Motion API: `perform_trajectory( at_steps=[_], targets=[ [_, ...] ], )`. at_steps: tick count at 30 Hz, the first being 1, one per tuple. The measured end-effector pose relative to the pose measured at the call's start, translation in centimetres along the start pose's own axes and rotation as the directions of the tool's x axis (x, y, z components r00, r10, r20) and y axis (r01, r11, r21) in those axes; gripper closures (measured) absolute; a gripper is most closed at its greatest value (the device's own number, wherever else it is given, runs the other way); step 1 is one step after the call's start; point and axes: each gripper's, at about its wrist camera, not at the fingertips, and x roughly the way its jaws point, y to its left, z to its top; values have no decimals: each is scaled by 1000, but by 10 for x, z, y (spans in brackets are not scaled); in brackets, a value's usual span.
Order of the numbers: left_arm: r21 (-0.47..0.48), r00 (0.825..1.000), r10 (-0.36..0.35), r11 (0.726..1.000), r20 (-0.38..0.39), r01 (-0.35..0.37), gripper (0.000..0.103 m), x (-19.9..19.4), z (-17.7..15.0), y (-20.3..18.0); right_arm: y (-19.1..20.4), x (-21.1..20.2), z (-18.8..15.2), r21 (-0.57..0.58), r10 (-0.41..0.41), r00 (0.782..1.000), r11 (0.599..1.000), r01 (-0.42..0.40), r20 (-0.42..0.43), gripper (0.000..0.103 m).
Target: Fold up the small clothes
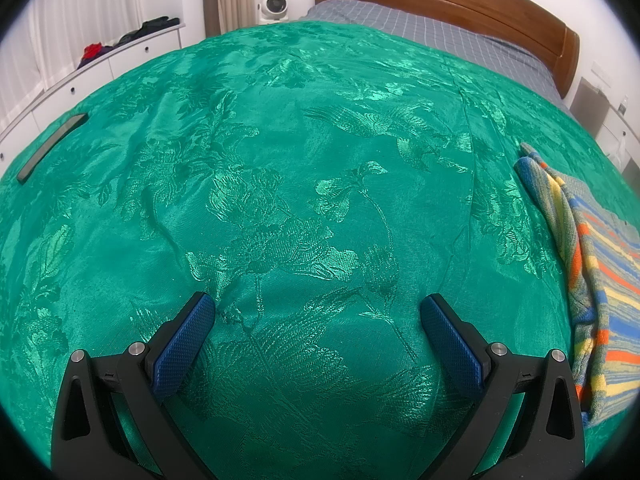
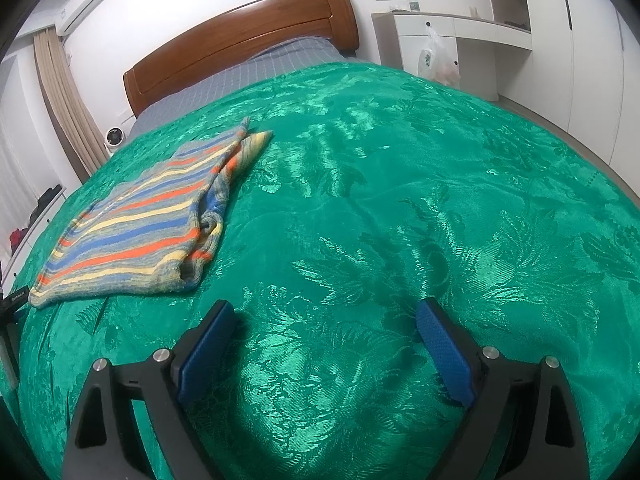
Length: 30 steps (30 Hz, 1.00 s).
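Both tongs [image 1: 318, 304] [image 2: 326, 312] agape w/ knurled blue pads; striped knit [image 2: 132, 224] folded.

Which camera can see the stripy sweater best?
The right wrist view: the striped sweater lies whole on the green bedspread. The left wrist view catches only its edge at the picture's right side.

In the left wrist view the striped garment [image 1: 592, 280], to the right of the left claw [image 1: 318, 306], is cut by the picture's edge. Far beyond the claw, the dark and red clothes [image 1: 132, 38] on the white dresser [image 1: 120, 60] are too small to tell apart. The plastic bag [image 2: 438, 60] beyond the right claw [image 2: 324, 312] hides its contents.
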Motion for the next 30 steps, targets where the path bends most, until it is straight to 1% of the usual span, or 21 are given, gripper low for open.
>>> perform_trajectory(
  at_steps=[8,11,14,16,17,18,19,20,21,22,23,24,25,26,27,28,29,30],
  targets=[
    [1,1000,3,1000,1,-3,0,1,1,-1,0,0,0,2,3,1000,1000,-3,2,11],
    [5,1000,12,1000,-15,-12,0,3,3,-2,0,0,0,3,7,1000,1000,-7,3,11],
    [15,1000,25,1000,-4,-25,0,2,2,-4,-1,-1,0,8,15,1000,1000,-15,5,11],
    [12,999,14,1000,-37,-14,0,1,4,-2,-2,-1,-1,12,22,1000,1000,-22,7,11],
    [26,998,5,1000,-69,-3,1,-2,5,-2,-2,-1,0,14,25,1000,1000,-25,7,11],
    [40,997,8,999,-81,-5,3,-7,4,-3,-3,-1,0,17,31,999,999,-31,6,11],
    [46,997,20,999,-79,-17,6,-17,1,-4,-4,-2,1,22,37,999,999,-37,5,11],
    [57,997,32,998,-67,-28,15,-27,-2,-7,-5,-3,2,28,43,999,999,-43,2,11],
    [78,998,34,997,-52,-29,20,-40,-5,-12,-6,-4,5,40,53,999,998,-53,-12,11],
    [118,999,4,993,-35,0,20,-56,-9,-23,-7,-6,7,47,60,998,997,-59,-21,11],
    [157,999,-41,987,-25,44,19,-68,-12,-36,-9,-9,11,62,76,996,995,-73,-36,11],
    [225,992,-122,966,-27,125,17,-85,-17,-59,-10,-10,15,68,90,995,994,-86,-46,11],
    [282,980,-192,939,-41,196,16,-97,-22,-83,-12,-11,20,70,107,993,992,-103,-58,11],
    [333,965,-254,907,-59,259,13,-107,-28,-105,-12,-10,28,66,128,989,990,-123,-69,11],
    [392,943,-320,859,-88,328,11,-116,-34,-132,-12,-8,39,60,153,984,987,-149,-85,11],
    [478,909,-393,778,-138,409,11,-126,-46,-171,-12,-5,49,56,176,979,984,-171,-103,11],
    [530,889,-425,722,-168,445,11,-131,-55,-196,-11,2,66,51,211,969,977,-206,-127,11],
    [595,867,-456,646,-201,478,11,-138,-67,-226,-9,4,74,49,231,964,973,-226,-136,11]
  ],
)
